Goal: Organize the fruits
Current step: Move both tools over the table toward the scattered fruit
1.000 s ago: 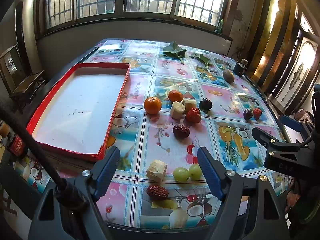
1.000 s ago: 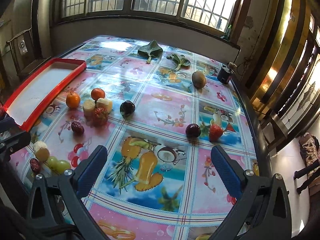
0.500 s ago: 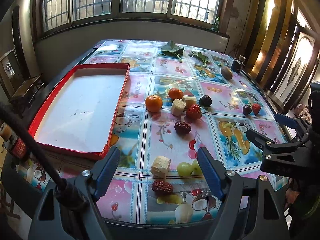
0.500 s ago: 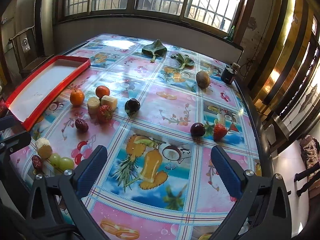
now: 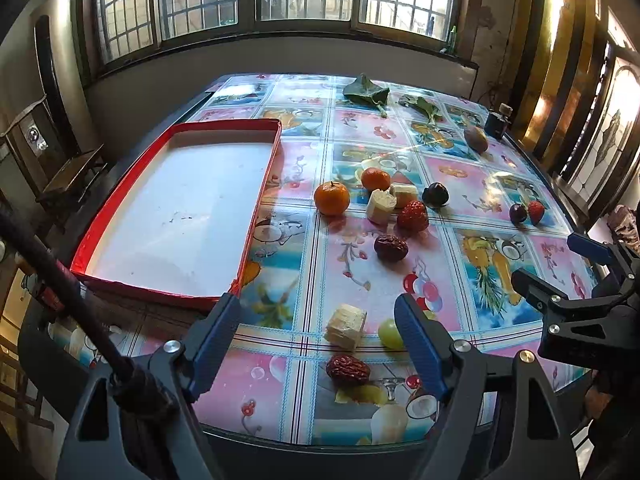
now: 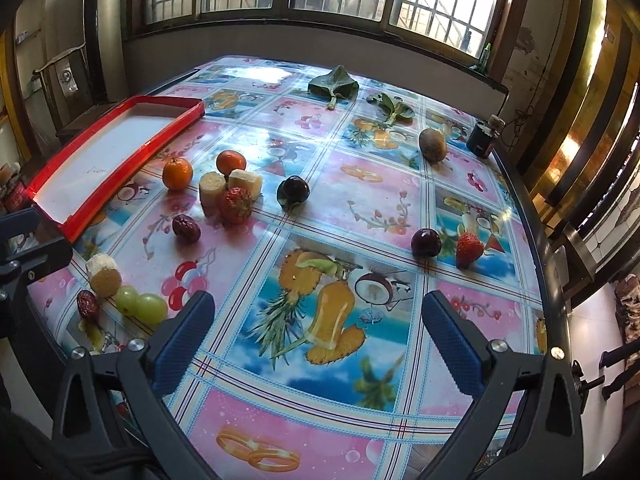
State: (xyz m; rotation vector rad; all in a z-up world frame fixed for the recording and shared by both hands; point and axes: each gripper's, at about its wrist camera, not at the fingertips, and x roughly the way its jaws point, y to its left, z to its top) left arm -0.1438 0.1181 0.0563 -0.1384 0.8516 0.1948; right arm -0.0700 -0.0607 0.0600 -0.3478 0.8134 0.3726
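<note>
Fruits lie scattered on a table with a fruit-print cloth. In the left wrist view my left gripper (image 5: 318, 344) is open and empty above the near edge, over a banana chunk (image 5: 346, 326), a green grape (image 5: 390, 333) and a red date (image 5: 347, 370). Farther off lie a tangerine (image 5: 331, 199), a strawberry (image 5: 413, 216) and another date (image 5: 391, 247). A red-rimmed tray (image 5: 256, 200) with a white floor sits at the left. My right gripper (image 6: 320, 332) is open and empty above the pineapple print, short of a dark plum (image 6: 426, 242) and a strawberry (image 6: 469, 249).
A kiwi (image 6: 432, 145), a small dark jar (image 6: 483, 140) and two green leaves (image 6: 334, 86) lie at the far side. A dark plum (image 6: 293, 192) sits mid-table. The table's right edge (image 6: 536, 240) drops to the floor. The right gripper shows in the left wrist view (image 5: 576, 280).
Both grippers have drawn slightly back and up, so the fruits sit a little farther from the fingers. Both stay open and empty. No fruit has moved.
</note>
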